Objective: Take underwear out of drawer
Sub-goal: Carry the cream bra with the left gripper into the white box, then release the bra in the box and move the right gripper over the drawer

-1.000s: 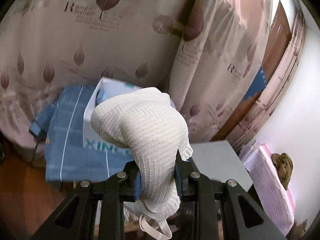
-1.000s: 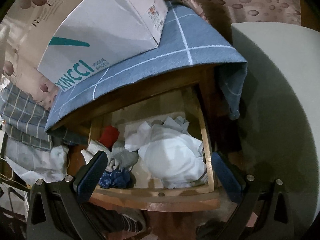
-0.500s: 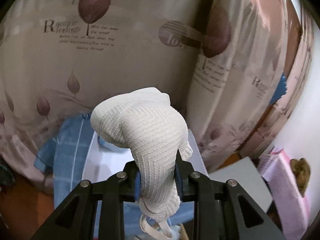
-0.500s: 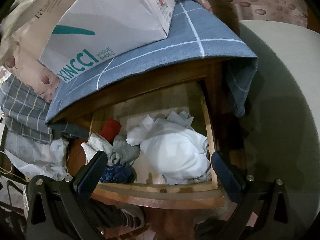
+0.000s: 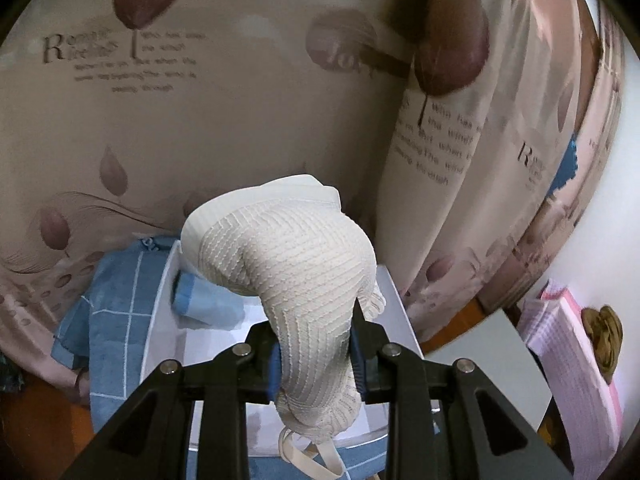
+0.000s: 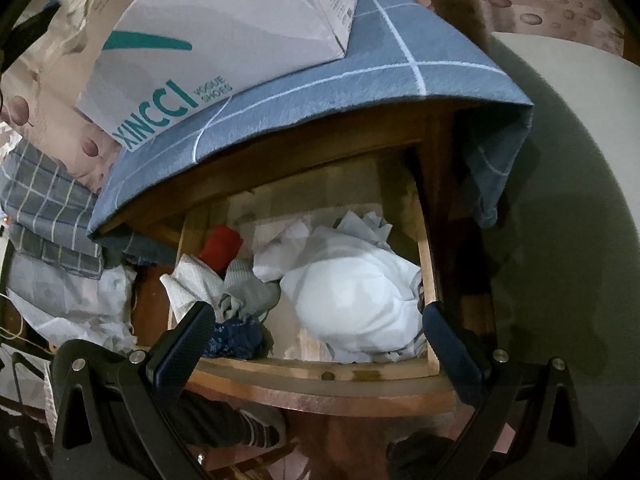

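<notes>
My left gripper (image 5: 316, 354) is shut on a cream ribbed piece of underwear (image 5: 288, 272), which bulges up between the pads with an elastic strap hanging below. It hangs over an open white shoe box (image 5: 160, 320) that holds a light blue folded item (image 5: 204, 304). In the right wrist view the wooden drawer (image 6: 320, 376) stands pulled open below my right gripper (image 6: 312, 332), whose jaws are wide open and hold nothing. Inside lie a white bundle (image 6: 352, 304), a red item (image 6: 222, 246), grey cloths (image 6: 244, 292) and a dark blue piece (image 6: 236, 340).
A blue checked cloth (image 6: 360, 76) covers the cabinet top under the white shoe box (image 6: 224, 28). A leaf-print curtain (image 5: 240, 100) hangs close behind. A grey surface (image 6: 560, 160) lies to the right, grey checked fabric (image 6: 44, 208) to the left, and a pink-edged stack (image 5: 568, 364) by the wall.
The left gripper carried the underwear forward, from in front of the shoe box to above its open inside; the curtain is now closer. The right gripper stayed over the drawer.
</notes>
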Demonstrator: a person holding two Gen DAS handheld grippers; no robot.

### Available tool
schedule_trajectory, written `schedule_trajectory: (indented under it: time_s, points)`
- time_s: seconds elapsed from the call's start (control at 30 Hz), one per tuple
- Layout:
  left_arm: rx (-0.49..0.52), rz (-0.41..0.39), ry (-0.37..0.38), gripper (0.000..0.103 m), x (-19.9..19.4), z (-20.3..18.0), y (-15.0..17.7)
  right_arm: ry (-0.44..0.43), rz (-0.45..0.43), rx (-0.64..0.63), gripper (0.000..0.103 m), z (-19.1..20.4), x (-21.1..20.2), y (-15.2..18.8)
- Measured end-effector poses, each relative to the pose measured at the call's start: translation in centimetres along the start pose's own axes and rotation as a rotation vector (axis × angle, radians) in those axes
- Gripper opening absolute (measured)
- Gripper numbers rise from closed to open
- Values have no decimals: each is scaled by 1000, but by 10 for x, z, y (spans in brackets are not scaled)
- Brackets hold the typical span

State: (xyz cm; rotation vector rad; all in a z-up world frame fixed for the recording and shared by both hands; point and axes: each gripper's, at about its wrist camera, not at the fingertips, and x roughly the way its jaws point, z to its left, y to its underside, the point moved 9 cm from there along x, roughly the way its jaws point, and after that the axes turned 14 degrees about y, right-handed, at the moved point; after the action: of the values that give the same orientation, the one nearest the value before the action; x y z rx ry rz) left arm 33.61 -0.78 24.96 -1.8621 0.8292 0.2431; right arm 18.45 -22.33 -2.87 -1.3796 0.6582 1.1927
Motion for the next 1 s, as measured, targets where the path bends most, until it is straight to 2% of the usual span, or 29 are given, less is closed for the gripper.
schedule_trajectory:
  time_s: [0.23,0.53,0.7,0.83,0.93,1.0]
  points:
    - [-17,115,-4,28,38,23,15,5,10,-10,103,1,3,2]
    - [24,266,10,29,78,32,38,14,26,-43,103,6,8,6]
    - [17,304,-1,30,92,36,51,14,32,-44,103,6,10,6]
    - [-10,339,5,43,99,41,62,13,39,-46,103,7,11,7]
    - [13,329,-49,53,99,39,63,14,44,-57,103,9,13,9]
    - [57,283,-103,53,91,37,57,17,48,-59,103,8,14,9]
